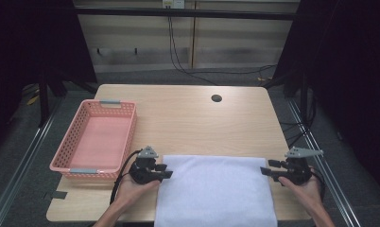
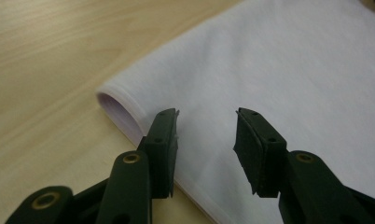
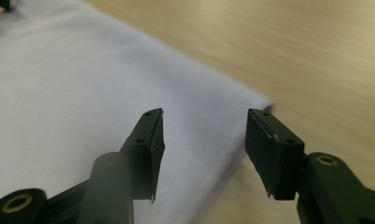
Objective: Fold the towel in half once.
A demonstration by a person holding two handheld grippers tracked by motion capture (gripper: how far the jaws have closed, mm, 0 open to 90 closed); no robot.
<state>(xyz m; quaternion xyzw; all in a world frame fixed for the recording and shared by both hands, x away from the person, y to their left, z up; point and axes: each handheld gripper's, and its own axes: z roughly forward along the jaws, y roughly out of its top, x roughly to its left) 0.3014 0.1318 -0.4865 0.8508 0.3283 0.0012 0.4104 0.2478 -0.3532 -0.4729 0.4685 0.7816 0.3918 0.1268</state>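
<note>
On the table (image 1: 188,118), one white cloth (image 1: 215,189), one pink basket (image 1: 96,139), two grippers, left (image 1: 168,174) and right (image 1: 263,171), fingers apart, empty.

We are in a work room set up for recording, like a small lab. Our light wooden table (image 1: 188,118) stands on a grey floor (image 1: 18,156), with a round cable hole (image 1: 216,98) near its far edge. Black curtains (image 1: 32,38) hang at both sides. Metal rails (image 1: 27,156) run along the floor by the table's left and right edges. Black cables (image 1: 178,56) hang down the pale wall (image 1: 235,42) behind.
</note>
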